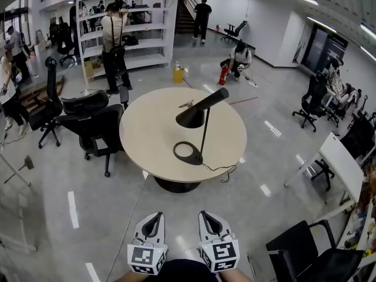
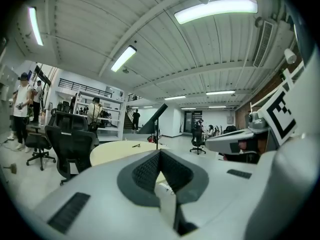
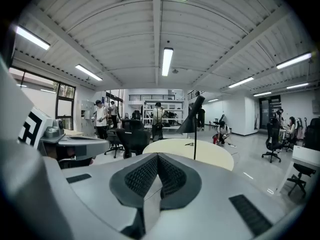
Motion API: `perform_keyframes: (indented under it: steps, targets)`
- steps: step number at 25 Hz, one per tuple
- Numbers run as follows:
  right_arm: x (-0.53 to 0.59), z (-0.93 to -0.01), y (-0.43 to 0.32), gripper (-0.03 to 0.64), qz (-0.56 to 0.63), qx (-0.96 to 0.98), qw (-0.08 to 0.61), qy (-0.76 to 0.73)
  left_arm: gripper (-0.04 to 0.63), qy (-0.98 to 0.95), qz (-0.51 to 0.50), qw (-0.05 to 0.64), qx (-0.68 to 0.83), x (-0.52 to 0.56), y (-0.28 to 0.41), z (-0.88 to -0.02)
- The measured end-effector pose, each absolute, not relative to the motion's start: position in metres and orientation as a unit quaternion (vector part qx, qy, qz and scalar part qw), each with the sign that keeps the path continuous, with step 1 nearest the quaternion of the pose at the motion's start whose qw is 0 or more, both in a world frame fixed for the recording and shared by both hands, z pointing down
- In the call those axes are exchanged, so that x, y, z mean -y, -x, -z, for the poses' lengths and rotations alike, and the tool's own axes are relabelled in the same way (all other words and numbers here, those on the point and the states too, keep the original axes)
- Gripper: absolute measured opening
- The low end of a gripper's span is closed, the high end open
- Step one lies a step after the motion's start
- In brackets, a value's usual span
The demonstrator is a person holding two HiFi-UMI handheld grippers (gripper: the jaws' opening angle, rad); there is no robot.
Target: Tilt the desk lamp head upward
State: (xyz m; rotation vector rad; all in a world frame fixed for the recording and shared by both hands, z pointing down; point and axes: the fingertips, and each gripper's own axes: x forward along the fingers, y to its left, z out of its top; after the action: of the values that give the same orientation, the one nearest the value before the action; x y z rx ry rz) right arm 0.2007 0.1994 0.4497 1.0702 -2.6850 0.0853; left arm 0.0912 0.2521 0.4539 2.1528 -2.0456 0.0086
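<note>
Hanging low by the person's body, the left gripper (image 1: 152,221) and the right gripper (image 1: 210,220) are both clenched, pads pressed together with nothing between them, and both are well apart from the work. The desk lamp (image 1: 203,135) stands ahead on the round table (image 1: 147,137). Its ring-shaped base (image 1: 188,153) is near the table's front edge, and a cord (image 1: 223,170) trails off that edge. To do this well, I judge that both claws must first be opened on the approach. One should then steady the base or the thin stem, while the other takes the dark cone of the lamp head (image 1: 191,118) by its narrow neck and swings it up slowly, so the light stand neither slides nor tips. The head now slants down towards the tabletop. No container sits on the table, only a small tool (image 1: 186,104) beyond the lamp. Farther off, a yellow jug (image 1: 178,74) stands on the floor, its contents not visible, and the white shelves (image 1: 144,35) hold a dark bag and assorted items too small to name.
</note>
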Motion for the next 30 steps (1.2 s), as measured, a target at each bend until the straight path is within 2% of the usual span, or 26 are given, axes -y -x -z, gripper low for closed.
perform_keyframes:
  steps: [7,15,25,30]
  targets:
    - [-0.193,-0.458,-0.139,0.015,-0.021,0.913,0.136,-0.383,0.044,-0.733,0.008,0.09,0.674,-0.246,-0.03,-0.464]
    - [-0.177,-0.463,-0.112,0.015,-0.015,0.903,0.15,-0.402,0.044,-0.739,0.017,0.108,0.665,-0.237,0.003,-0.479]
    - [-0.102,-0.487,-0.088,0.015,-0.046,0.916,0.141,-0.374,0.045,-0.718,-0.014,0.131,0.684,-0.174,0.022,-0.501]
    - [-0.044,-0.484,-0.096,0.015,-0.064,0.923,0.132,-0.357,0.045,-0.714,-0.03,0.135,0.686,-0.111,0.006,-0.491]
